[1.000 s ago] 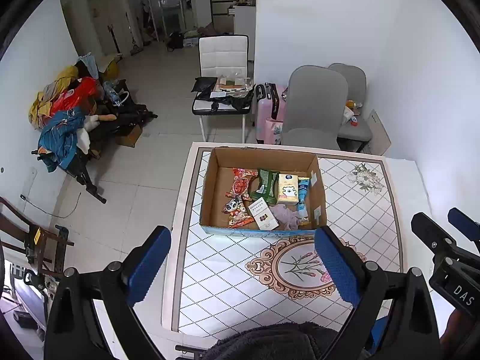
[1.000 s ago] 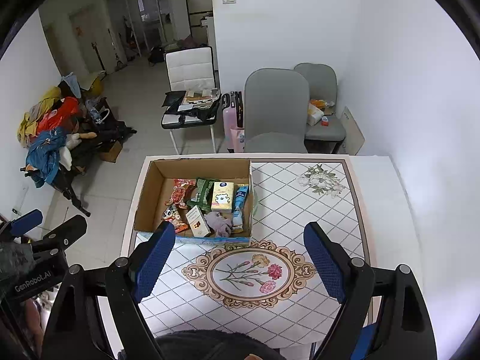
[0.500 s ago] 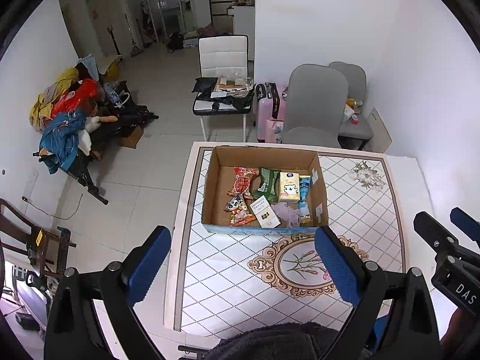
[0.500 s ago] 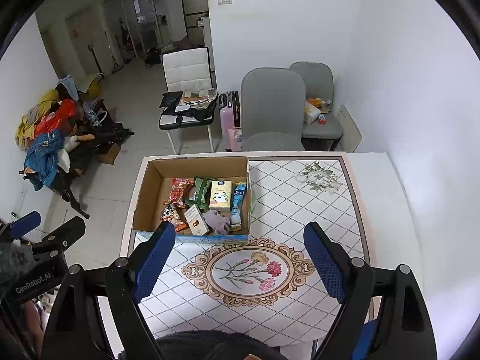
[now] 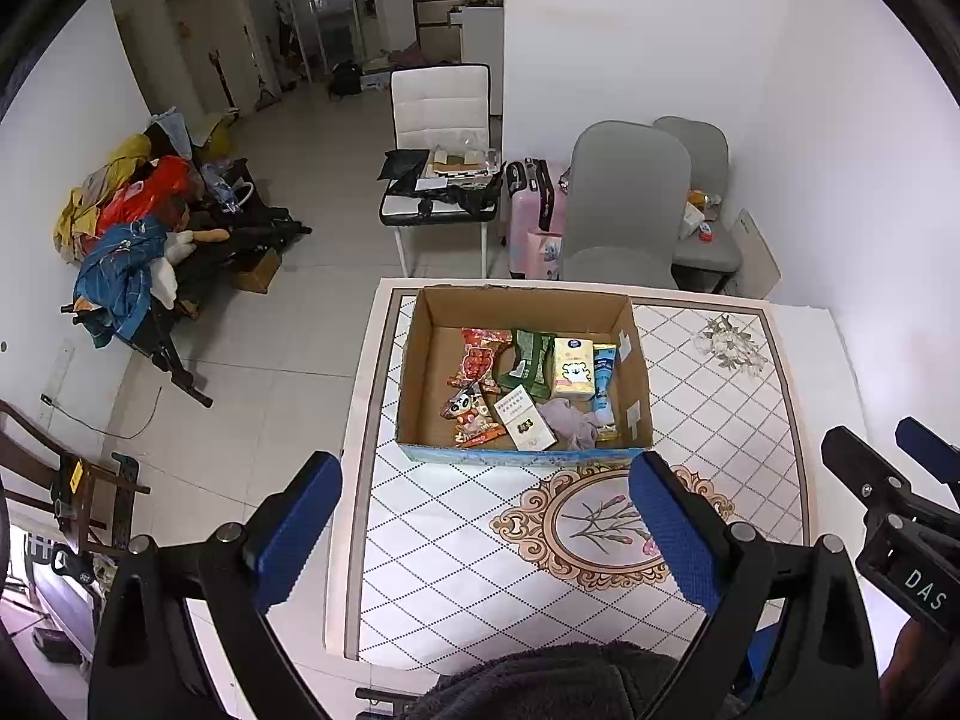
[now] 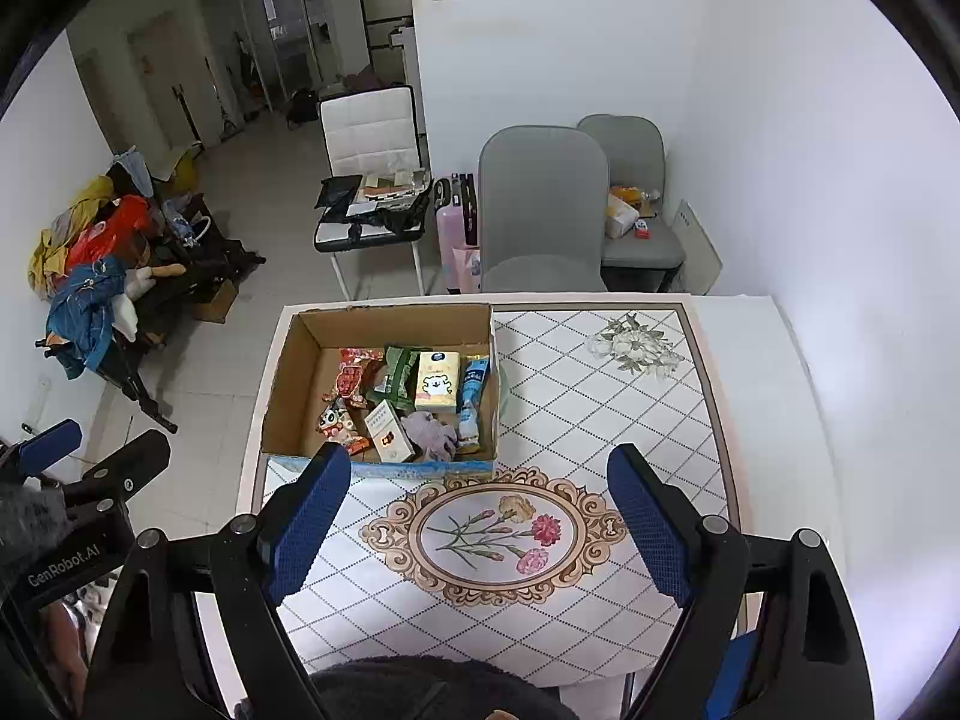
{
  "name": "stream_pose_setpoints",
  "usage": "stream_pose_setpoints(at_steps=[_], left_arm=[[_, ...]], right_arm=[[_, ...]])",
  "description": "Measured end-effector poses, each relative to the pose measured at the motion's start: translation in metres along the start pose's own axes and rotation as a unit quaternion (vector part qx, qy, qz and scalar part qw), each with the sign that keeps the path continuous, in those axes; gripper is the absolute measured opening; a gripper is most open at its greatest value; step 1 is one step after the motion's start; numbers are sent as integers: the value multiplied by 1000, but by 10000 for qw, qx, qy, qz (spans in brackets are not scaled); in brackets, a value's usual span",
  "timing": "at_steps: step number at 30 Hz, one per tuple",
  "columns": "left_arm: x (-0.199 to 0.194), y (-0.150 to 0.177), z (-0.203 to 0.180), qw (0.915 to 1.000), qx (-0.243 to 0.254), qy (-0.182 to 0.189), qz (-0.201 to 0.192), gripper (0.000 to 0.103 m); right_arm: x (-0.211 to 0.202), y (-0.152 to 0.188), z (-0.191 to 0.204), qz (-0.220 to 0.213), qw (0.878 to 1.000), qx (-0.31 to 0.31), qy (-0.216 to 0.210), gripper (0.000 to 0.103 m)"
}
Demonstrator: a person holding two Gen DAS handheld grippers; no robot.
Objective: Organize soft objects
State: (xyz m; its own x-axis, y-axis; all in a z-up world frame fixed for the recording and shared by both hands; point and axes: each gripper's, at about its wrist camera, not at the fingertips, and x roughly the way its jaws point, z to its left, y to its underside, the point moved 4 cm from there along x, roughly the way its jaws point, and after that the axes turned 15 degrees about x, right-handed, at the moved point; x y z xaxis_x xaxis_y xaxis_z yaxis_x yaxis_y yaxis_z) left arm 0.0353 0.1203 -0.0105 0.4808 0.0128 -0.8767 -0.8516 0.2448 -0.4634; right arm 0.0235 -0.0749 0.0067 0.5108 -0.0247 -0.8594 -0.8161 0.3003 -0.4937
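Note:
An open cardboard box (image 5: 420, 360) (image 6: 288, 384) stands on the patterned table (image 5: 456, 540) (image 6: 600, 408). It holds red and green snack packets, a yellow tissue pack (image 5: 573, 367) (image 6: 438, 380), a blue tube (image 5: 603, 381), a white carton and a mauve soft cloth (image 5: 570, 423) (image 6: 429, 435). My left gripper (image 5: 480, 525) is open and empty, high above the near side of the table, short of the box. My right gripper (image 6: 480, 516) is open and empty, also held high over the floral medallion.
Two grey chairs (image 5: 624, 204) and a white chair (image 5: 441, 138) with clutter stand behind the table. A pink suitcase (image 5: 531, 222) is between them. A pile of clothes (image 5: 126, 240) lies on the floor at left. A white wall is close on the right.
Both grippers have risen and drawn back slightly; the box and table look a little smaller. Both stay open and empty.

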Motion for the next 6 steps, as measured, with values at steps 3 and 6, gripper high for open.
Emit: stream_pose_setpoints(at_steps=[3, 6], left_arm=[[4, -2, -1, 10000, 22, 24, 20, 98], [5, -3, -1, 10000, 36, 24, 17, 98]], right_arm=[[2, -1, -2, 16, 10000, 10, 7, 90], [2, -1, -1, -8, 10000, 4, 2, 90]])
